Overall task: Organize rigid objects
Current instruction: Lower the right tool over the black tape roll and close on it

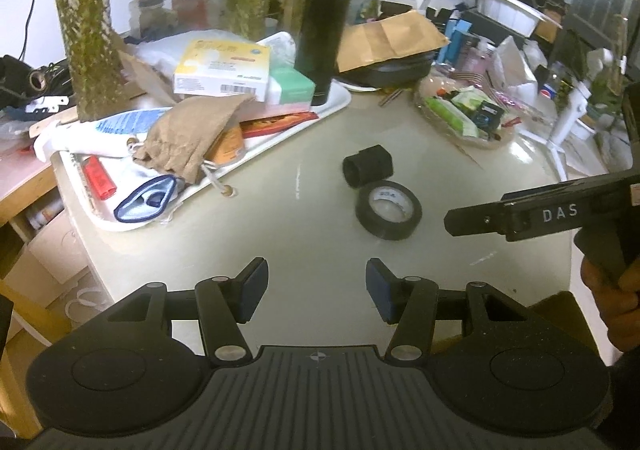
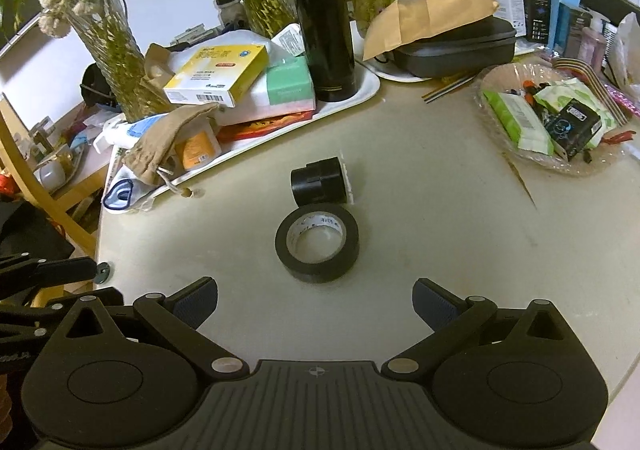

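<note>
The roll of black tape (image 2: pixel 317 246) lay flat on the pale table (image 2: pixel 440 218), hole upward, and served as the reference point. A black cylindrical part (image 2: pixel 318 186) lay on its side just behind the tape; whether the 2 touched could not be told. Both sat on bare tabletop, apart from the clutter.

The right gripper (image 2: pixel 315 304) hovered on the near side of the tape, aimed at it. Its 2 fingers were spread wide, wider than the roll, and held nothing. In the left wrist view the right gripper (image 1: pixel 454 220) appeared from the side, just right of the tape (image 1: pixel 388 212), with the right hand (image 1: pixel 616 306) wrapped around its handle.

The left gripper (image 1: pixel 316 290) sat on the near side of the tape and slightly to its left, farther back than the right one. Its 2 fingers (image 1: pixel 252 284) were parted with only table showing between them.

Behind and left of the tape, a white tray (image 2: pixel 368 84) carried an upright black flask (image 2: pixel 322 16), a yellow and white box (image 2: pixel 218 76) stacked on a green and white box (image 2: pixel 288 84), and a tan drawstring pouch (image 2: pixel 168 142) hanging over the near edge. Right of the tape, well apart, a clear dish (image 2: pixel 504 146) held green packets and small items. Behind the tray stood glass vases (image 2: pixel 108 46) with green stems.
</note>
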`<state>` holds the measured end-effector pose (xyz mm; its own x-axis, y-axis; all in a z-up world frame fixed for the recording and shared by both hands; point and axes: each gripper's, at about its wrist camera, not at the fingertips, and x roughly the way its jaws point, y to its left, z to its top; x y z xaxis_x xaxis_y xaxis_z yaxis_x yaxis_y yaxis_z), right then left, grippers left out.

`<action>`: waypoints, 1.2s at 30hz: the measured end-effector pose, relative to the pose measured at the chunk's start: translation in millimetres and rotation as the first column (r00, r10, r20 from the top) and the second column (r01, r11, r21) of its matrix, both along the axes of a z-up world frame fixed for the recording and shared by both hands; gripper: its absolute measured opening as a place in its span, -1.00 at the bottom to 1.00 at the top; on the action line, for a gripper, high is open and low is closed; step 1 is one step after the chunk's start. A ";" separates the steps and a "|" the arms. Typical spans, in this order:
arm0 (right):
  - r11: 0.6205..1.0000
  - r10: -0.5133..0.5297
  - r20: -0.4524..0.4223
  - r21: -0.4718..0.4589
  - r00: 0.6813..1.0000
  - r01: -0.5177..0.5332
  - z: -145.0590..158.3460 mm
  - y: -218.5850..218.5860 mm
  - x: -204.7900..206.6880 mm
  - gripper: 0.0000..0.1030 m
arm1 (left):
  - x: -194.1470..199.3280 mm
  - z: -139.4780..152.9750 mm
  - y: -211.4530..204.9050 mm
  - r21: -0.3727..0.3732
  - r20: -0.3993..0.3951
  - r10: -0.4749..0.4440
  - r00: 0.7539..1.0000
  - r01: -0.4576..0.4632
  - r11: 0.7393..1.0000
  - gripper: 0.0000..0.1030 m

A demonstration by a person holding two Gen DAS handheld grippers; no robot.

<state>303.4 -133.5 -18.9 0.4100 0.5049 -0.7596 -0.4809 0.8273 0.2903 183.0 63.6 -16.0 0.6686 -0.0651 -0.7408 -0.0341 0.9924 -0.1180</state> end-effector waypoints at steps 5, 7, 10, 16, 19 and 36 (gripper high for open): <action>0.999 -0.005 -0.011 -0.039 1.000 0.005 -5.2 7.3 7.7 1.00 | 0.0 -1.0 -0.9 0.022 0.001 0.009 1.000 -0.009 1.000 0.04; 0.998 -0.006 -0.020 -0.058 1.000 0.005 -8.2 11.0 11.5 1.00 | 0.3 -0.9 -1.2 0.029 0.003 0.011 1.000 -0.012 1.000 0.04; 0.997 0.007 -0.029 -0.079 1.000 -0.009 -11.3 17.3 14.8 1.00 | 1.5 -1.2 -0.4 0.025 0.001 0.015 1.000 -0.015 1.000 0.04; 0.989 0.026 -0.046 -0.147 0.999 -0.033 -20.3 34.7 21.0 1.00 | 3.1 -2.0 1.0 0.019 -0.005 0.026 1.000 -0.026 0.999 0.04; 0.983 0.030 -0.064 -0.181 0.997 -0.041 -26.0 42.6 25.7 1.00 | 3.7 -2.3 1.7 0.016 -0.010 0.027 1.000 -0.027 1.000 0.04; 0.927 0.053 -0.199 -0.354 0.978 -0.123 -63.8 74.6 48.7 1.00 | 5.1 -3.9 2.8 0.013 -0.019 0.031 0.999 -0.031 0.999 0.04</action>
